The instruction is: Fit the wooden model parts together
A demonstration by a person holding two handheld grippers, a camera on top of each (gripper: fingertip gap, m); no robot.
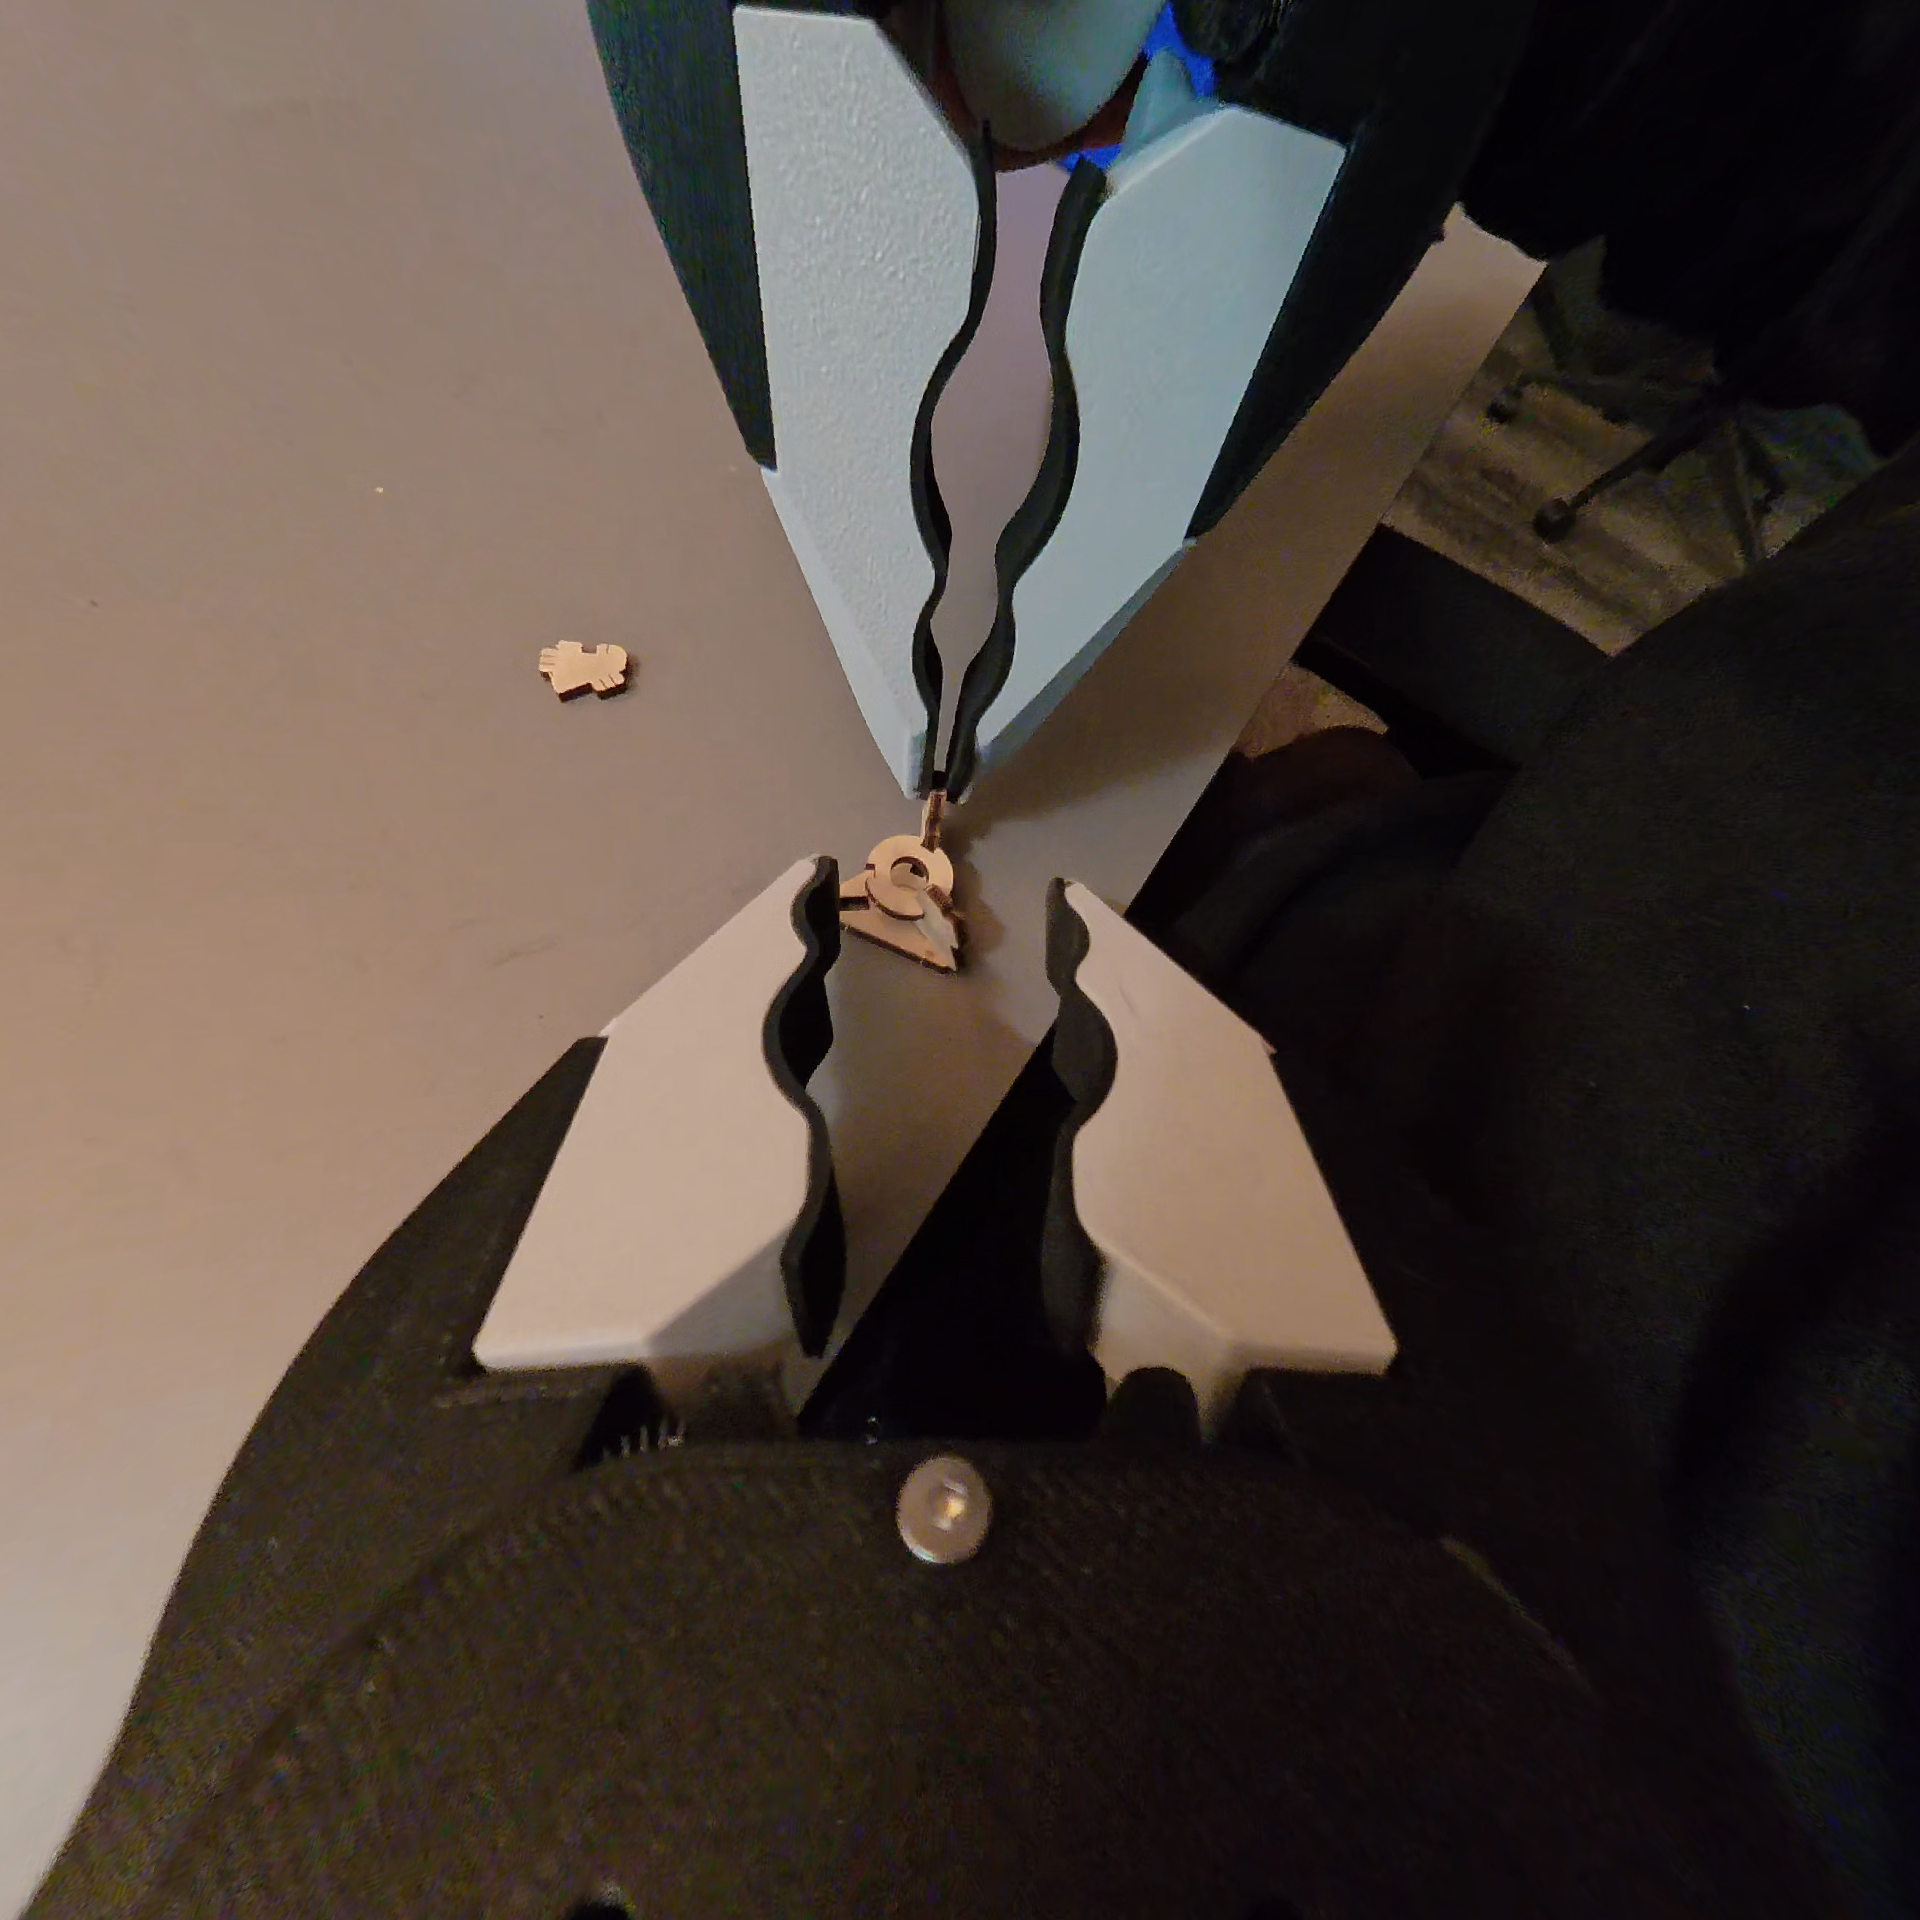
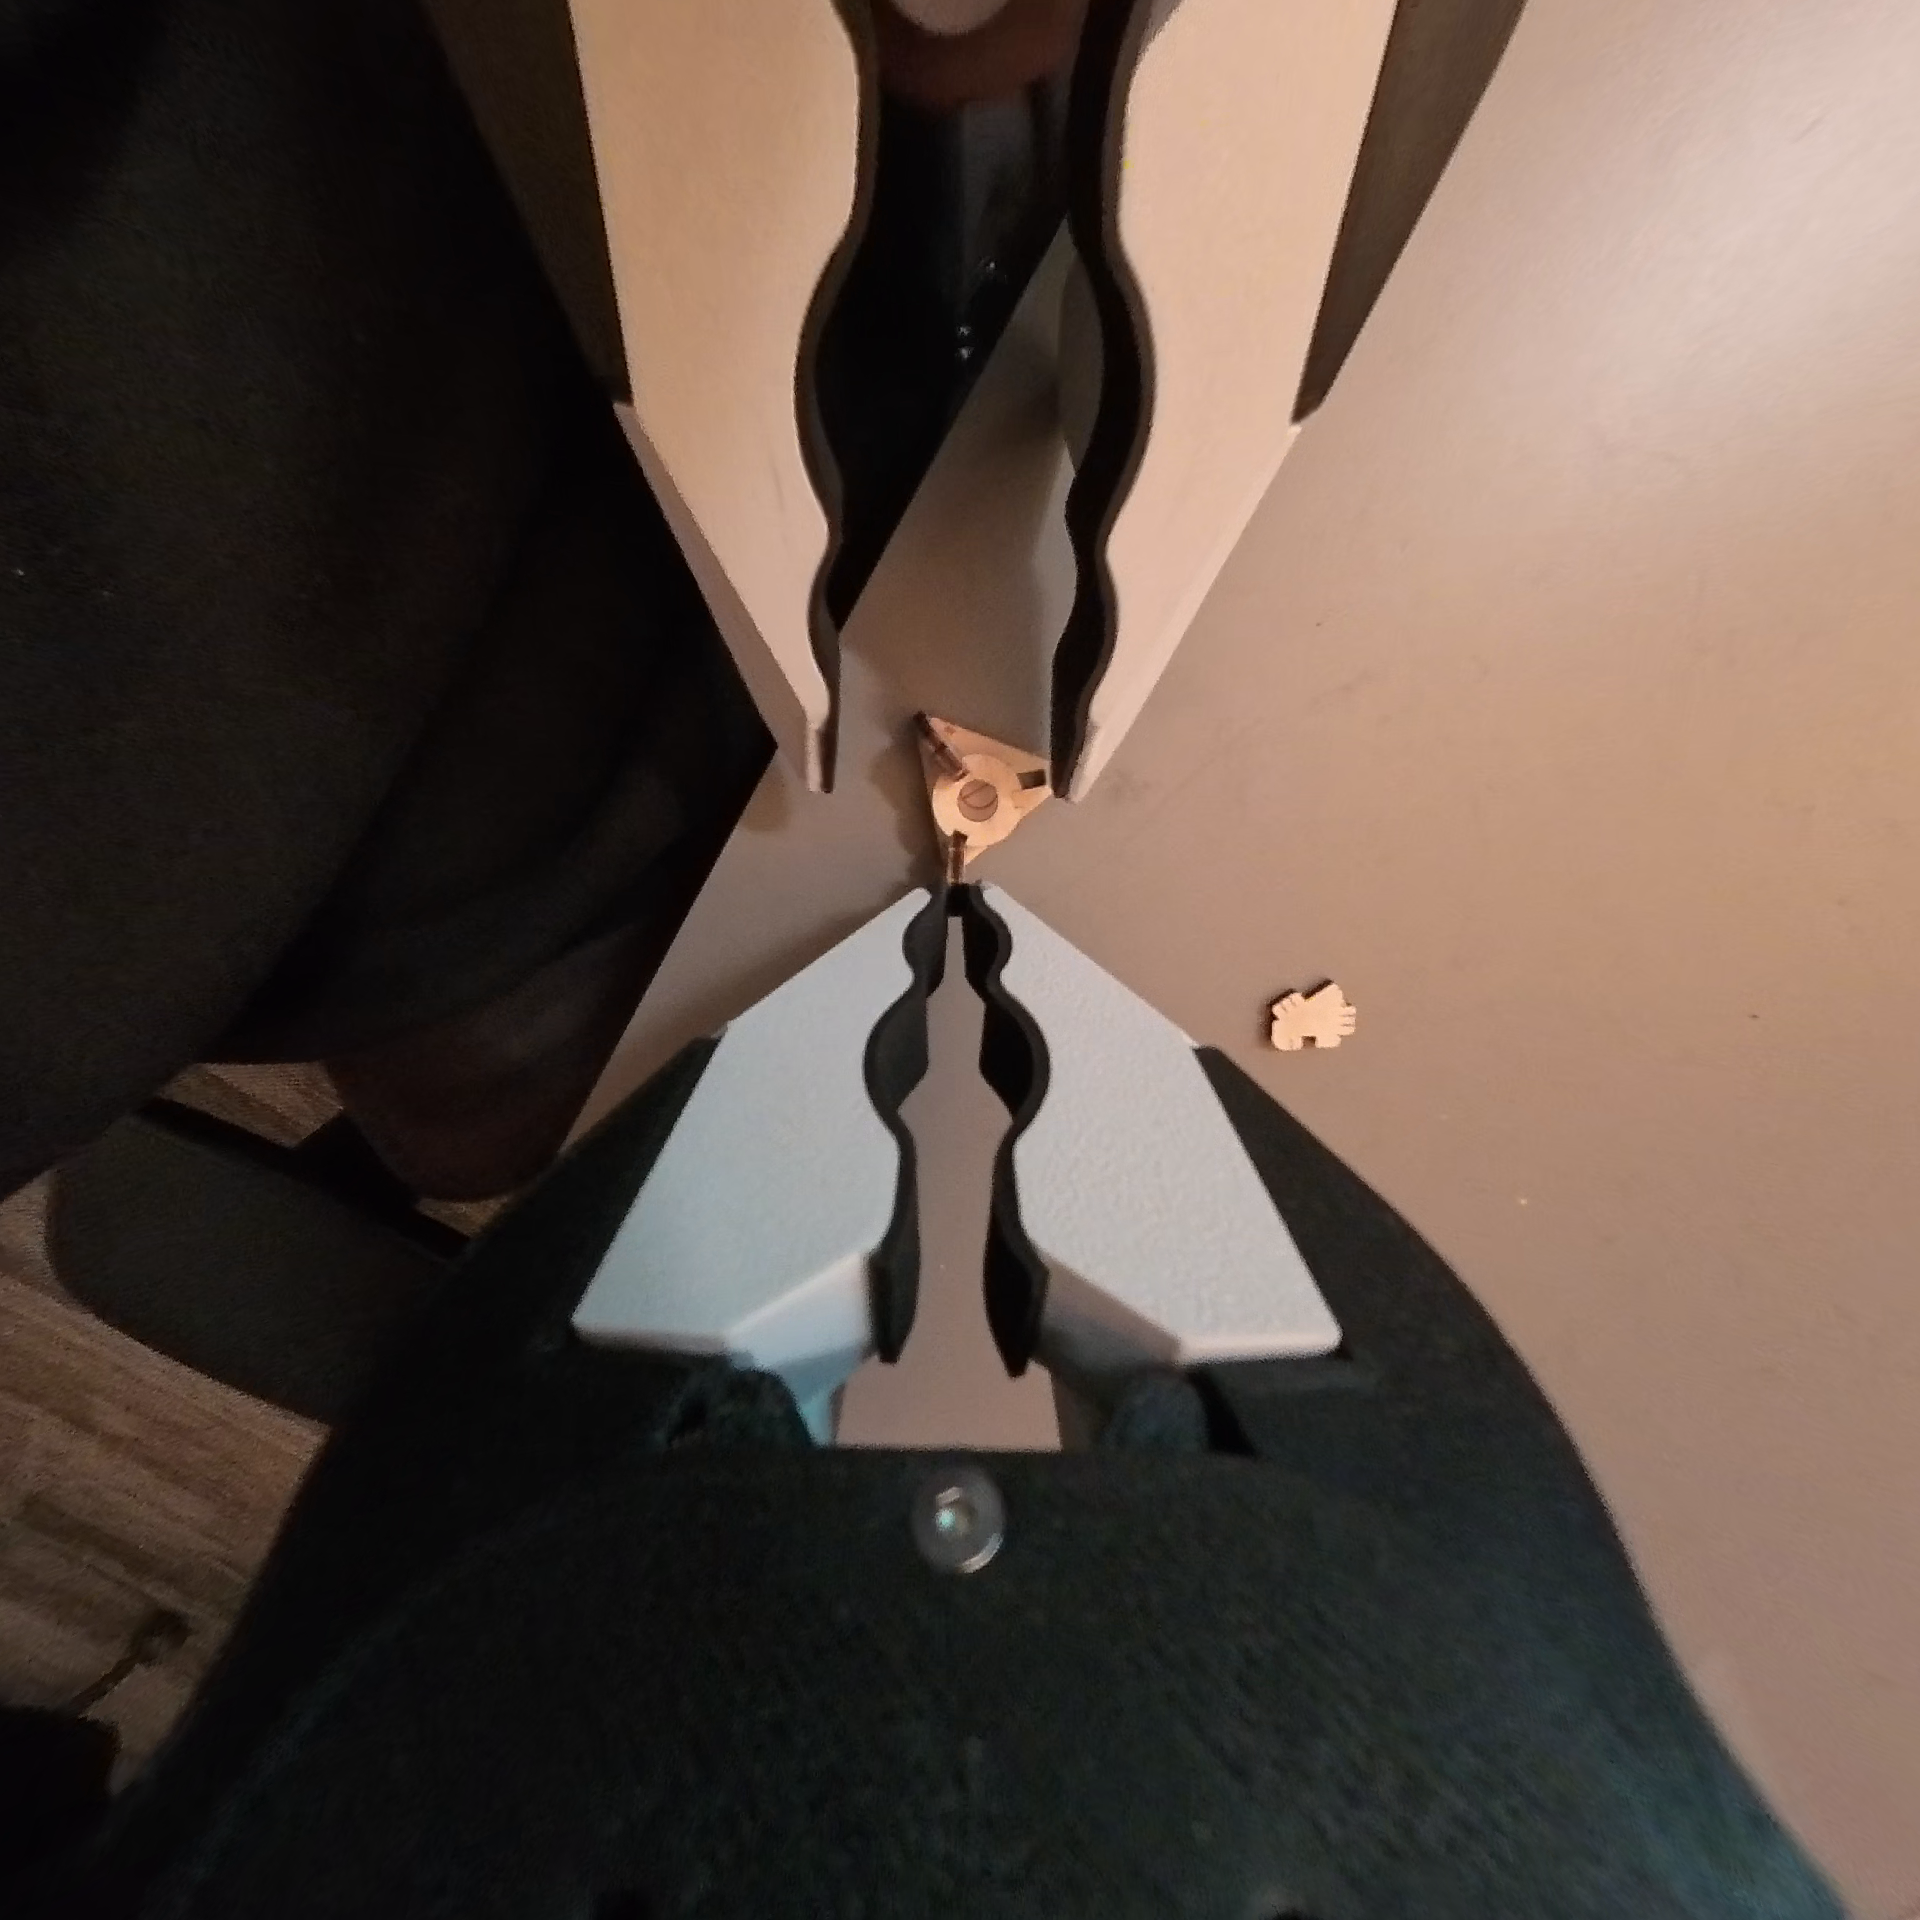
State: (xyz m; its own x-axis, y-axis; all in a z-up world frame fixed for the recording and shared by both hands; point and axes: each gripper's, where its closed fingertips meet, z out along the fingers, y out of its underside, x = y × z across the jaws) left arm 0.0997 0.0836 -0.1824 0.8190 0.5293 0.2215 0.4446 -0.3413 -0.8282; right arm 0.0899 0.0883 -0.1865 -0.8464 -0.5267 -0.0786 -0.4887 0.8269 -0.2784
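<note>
A small wooden assembly (image 1: 907, 914), a round disc with a hole on a triangular plate, lies on the grey table (image 1: 260, 987) near its edge. My left gripper (image 1: 940, 885) is open, with its fingertips either side of the assembly; one fingertip (image 2: 1072, 774) is at the triangle's corner. My right gripper (image 2: 956, 896) is shut on a thin wooden piece (image 2: 954, 864) that stands on edge at the disc's rim. The right gripper also shows from the top of the left wrist view (image 1: 940, 781), pinching that piece (image 1: 933, 816). The assembly also shows in the right wrist view (image 2: 982, 795).
A loose flat wooden cut-out (image 1: 584, 668) lies on the table apart from the assembly; it also shows in the right wrist view (image 2: 1314, 1016). The table edge (image 1: 1351, 582) runs diagonally beside the grippers. Beyond it are dark fabric (image 1: 1662, 1039) and a chair base (image 1: 1621, 468) on the floor. The tips of both grippers are at nearly the same place. The loose flat wooden cut-out (image 1: 584, 668) is about 7 cm from both grippers' fingertips. Look for it in the right wrist view (image 2: 1313, 1016) too.
</note>
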